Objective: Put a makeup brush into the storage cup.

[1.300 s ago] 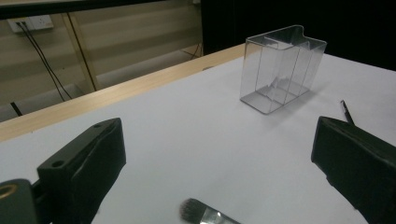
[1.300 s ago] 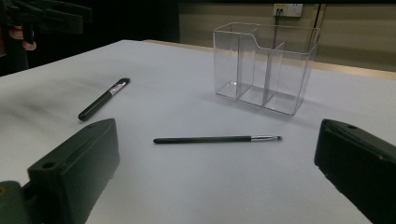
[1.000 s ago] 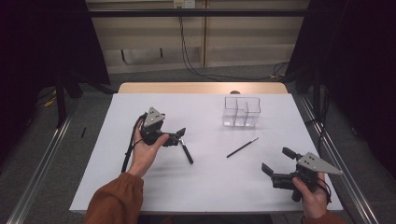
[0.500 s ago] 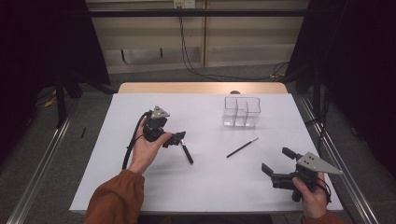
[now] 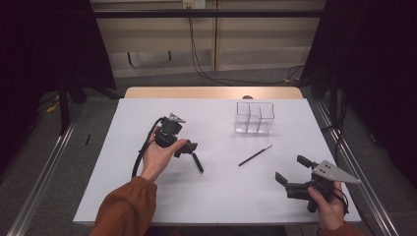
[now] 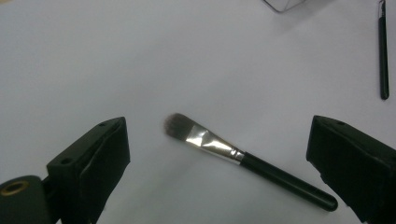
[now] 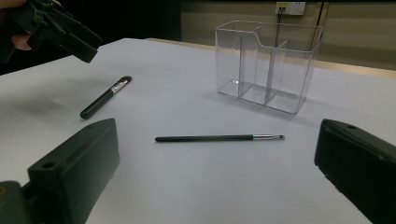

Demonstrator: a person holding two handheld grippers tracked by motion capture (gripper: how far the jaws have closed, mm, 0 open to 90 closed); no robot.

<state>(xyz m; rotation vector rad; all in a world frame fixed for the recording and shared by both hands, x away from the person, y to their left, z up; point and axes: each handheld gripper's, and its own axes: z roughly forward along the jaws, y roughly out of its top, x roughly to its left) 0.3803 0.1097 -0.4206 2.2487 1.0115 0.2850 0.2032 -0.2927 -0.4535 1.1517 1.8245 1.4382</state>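
While its jaws stand wide apart and hold nothing, the left claw [image 6: 215, 163] hangs over the flat brush [image 6: 247, 158], which lies on the white worktop [image 5: 221, 196] between them, bristles toward ten o'clock. At two o'clock from it lies the thin brush [image 5: 255, 155], with the clear organiser [image 5: 253, 118] beyond at one o'clock. Low at five o'clock, the right claw [image 5: 290, 173] gapes empty, facing the thin brush.

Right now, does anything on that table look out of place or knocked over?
Nothing is spilled or broken. Two makeup brushes, a flat brush and a thin brush, lie loose on the white table while the clear organizer stands upright and empty.
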